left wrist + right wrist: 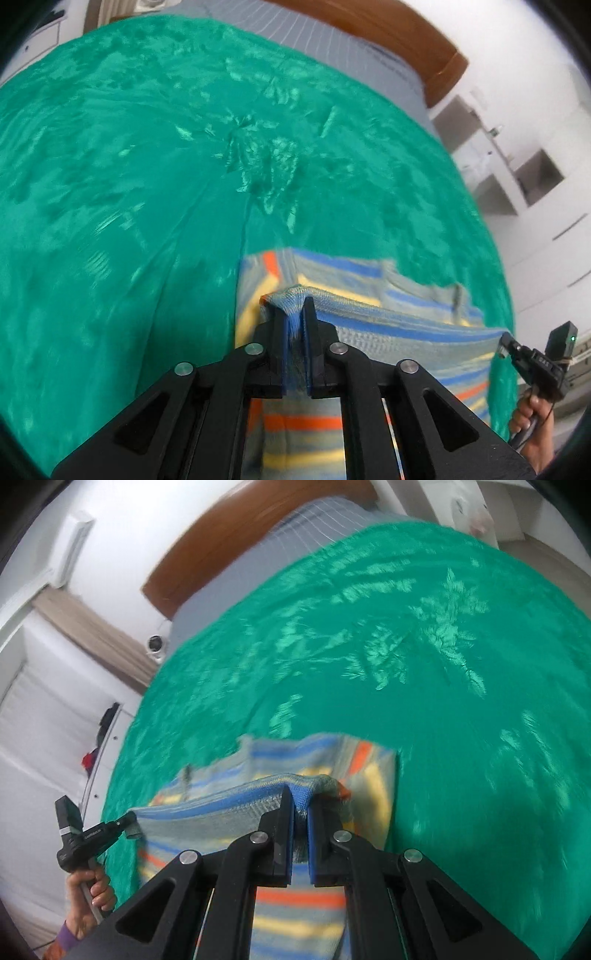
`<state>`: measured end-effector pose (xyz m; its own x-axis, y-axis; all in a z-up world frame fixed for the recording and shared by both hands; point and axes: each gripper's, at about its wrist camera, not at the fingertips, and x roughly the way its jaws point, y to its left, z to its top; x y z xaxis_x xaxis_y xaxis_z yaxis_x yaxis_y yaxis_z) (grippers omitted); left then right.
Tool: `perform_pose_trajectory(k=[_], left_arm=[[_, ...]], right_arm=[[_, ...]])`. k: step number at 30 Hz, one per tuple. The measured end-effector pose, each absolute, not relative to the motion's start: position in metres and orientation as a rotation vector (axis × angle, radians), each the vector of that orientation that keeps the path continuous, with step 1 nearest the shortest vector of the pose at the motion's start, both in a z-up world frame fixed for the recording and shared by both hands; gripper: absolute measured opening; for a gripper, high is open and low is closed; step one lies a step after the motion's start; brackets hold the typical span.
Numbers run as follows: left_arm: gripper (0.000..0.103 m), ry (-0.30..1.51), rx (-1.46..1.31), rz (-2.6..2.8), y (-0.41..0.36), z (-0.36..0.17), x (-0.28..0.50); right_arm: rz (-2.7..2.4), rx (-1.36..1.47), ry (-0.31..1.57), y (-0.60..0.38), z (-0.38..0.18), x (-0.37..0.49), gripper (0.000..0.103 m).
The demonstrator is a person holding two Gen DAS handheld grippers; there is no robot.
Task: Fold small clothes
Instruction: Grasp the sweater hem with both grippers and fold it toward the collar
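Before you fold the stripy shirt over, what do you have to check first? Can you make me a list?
1. Left tool shut on the shirt edge: ok, cloth is pinched between its fingers.
2. Right tool shut on the same edge: ok, blue cloth bunches between its fingers.
3. Edge between the two tools pulled straight: ok, it runs taut from one to the other.
4. Rest of the shirt lying on the green blanket: ok, the far part lies there.
5. Far part smooth, no wrinkles: cannot tell, it is blurred.
6. Room on the blanket ahead: ok, only green shows beyond the shirt.
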<state>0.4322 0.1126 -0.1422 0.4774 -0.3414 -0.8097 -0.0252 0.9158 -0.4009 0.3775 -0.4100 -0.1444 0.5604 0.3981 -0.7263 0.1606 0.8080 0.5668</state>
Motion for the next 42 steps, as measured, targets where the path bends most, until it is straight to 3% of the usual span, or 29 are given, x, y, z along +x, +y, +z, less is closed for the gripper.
perform_pose_trajectory(k=[2, 3, 4, 6, 7, 11, 16, 19, 23, 26, 31, 32, 34, 35, 38, 42], left_arm=[[0.028, 1.087, -0.389, -0.14, 0.115, -0.149, 0.44], [0.048, 1.089, -0.412, -0.125, 0.12, -0.148, 0.441], [0.062, 1.075, -0.442, -0.115, 0.129, -0.143, 0.438], [0.071, 1.008, -0.475, -0.108, 0.148, -0.125, 0.421], [0.072, 0.991, -0.462, -0.116, 0.152, -0.119, 0.415], [0.072, 1.017, -0.285, -0.288, 0.134, -0.101, 0.389], [0.075, 1.241, 0.006, -0.601, 0.049, -0.135, 0.381], [0.069, 1.227, 0.065, -0.523, 0.026, -0.144, 0.412], [0.07, 1.075, -0.188, -0.285, 0.068, -0.118, 0.454], [0.073, 1.033, -0.312, -0.304, 0.091, -0.106, 0.44], [0.073, 1.036, -0.075, -0.498, 0.068, -0.11, 0.346], [0.071, 1.052, -0.022, -0.512, 0.063, -0.116, 0.328], [0.049, 1.113, 0.088, -0.494, 0.059, -0.137, 0.291], [0.044, 1.138, 0.155, -0.458, 0.062, -0.145, 0.272], [0.043, 1.127, 0.249, -0.362, 0.079, -0.155, 0.231], [0.045, 1.105, 0.17, -0.269, 0.091, -0.134, 0.211]], right_arm=[[0.139, 0.699, 0.993, -0.417, -0.158, 0.383, 0.011], [0.121, 0.718, 0.983, -0.422, -0.16, 0.382, 0.016], [0.112, 0.731, 0.958, -0.428, -0.158, 0.379, 0.029], [0.105, 0.713, 0.882, -0.437, -0.143, 0.364, 0.038], [0.104, 0.673, 0.862, -0.438, -0.133, 0.357, 0.038], [0.264, 0.46, 1.005, -0.409, -0.115, 0.357, 0.038], [0.374, 0.279, 1.302, -0.347, -0.154, 0.4, 0.038], [0.285, 0.289, 1.179, -0.34, -0.149, 0.435, 0.038], [0.227, 0.321, 0.941, -0.343, -0.11, 0.44, 0.038], [0.271, 0.272, 0.946, -0.337, -0.098, 0.421, 0.038], [0.441, 0.132, 1.062, -0.314, -0.108, 0.349, 0.039], [0.475, 0.126, 1.082, -0.313, -0.114, 0.332, 0.039], [0.521, 0.097, 1.135, -0.309, -0.129, 0.3, 0.04], [0.521, 0.062, 1.17, -0.311, -0.14, 0.283, 0.039], [0.426, -0.03, 1.246, -0.331, -0.168, 0.238, 0.036], [0.322, 0.067, 1.241, -0.366, -0.167, 0.2, 0.036]])
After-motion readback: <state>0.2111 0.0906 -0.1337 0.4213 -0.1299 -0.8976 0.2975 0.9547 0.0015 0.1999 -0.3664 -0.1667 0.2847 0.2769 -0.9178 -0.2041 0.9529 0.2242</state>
